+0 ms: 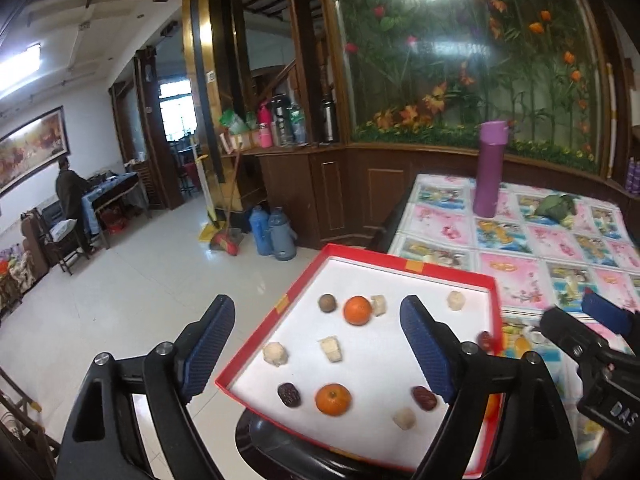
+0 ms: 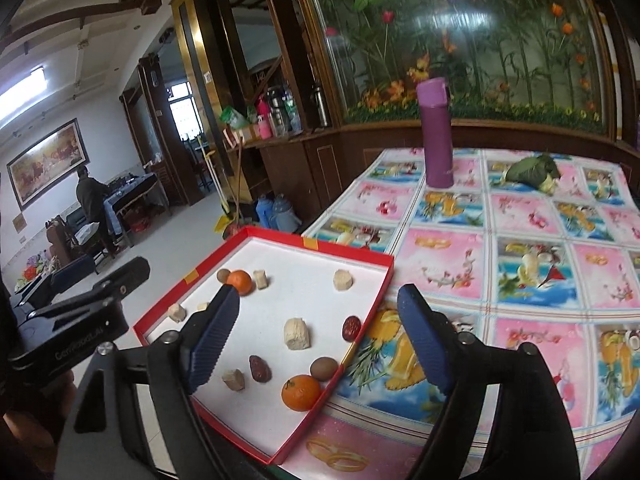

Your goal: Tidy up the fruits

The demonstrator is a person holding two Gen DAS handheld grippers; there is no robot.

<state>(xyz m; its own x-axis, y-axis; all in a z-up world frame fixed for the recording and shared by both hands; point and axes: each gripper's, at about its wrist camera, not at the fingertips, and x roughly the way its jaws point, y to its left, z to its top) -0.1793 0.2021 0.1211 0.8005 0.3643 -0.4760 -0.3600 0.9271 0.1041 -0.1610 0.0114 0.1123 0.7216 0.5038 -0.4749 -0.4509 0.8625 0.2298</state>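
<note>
Fingers: we see both pairs of blue-padded jaws spread wide, nothing between them.
Left gripper (image 1: 318,354): we find it low in its frame, over the near left edge of the red tray (image 1: 420,268).
Right gripper (image 2: 320,344): it sits low centre, straddling the tray's right wall.
Fruits: we count two oranges (image 1: 357,310) (image 1: 333,399), brown dates (image 1: 289,394) and pale chunks (image 1: 331,349) scattered on the white tray floor.
Bottle (image 2: 437,132): purple, upright on the patterned tablecloth (image 2: 536,264), upper centre.
</note>
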